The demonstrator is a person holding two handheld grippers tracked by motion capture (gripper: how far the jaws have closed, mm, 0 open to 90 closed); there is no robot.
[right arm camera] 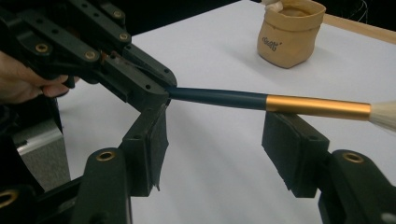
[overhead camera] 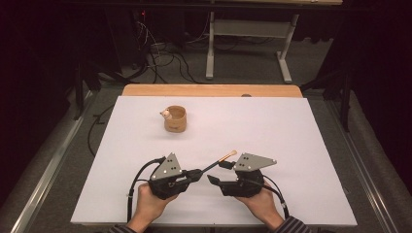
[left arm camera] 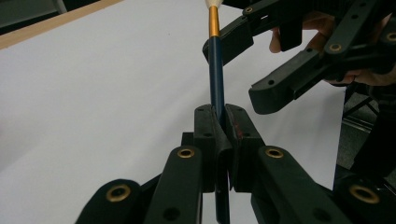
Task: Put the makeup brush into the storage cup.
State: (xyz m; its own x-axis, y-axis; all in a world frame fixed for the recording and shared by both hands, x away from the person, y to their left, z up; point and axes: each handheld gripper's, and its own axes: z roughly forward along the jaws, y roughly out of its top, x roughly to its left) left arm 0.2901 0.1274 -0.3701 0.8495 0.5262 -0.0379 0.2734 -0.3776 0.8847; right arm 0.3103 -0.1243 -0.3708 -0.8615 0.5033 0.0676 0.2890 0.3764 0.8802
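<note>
A brush with a dark blue handle, a gold ferrule and a pale tuft is held off the white table. My left gripper is shut on the handle's lower end. My right gripper stands open just to the right of it; in the right gripper view the brush crosses above the gap between its two pads without touching them. A tan cup with a small pale object at its rim stands at the table's far left.
The white sheet covers a wooden table whose far edge shows bare. Beyond it lie a dark floor with cables and a grey table frame. A metal rail runs along the left side.
</note>
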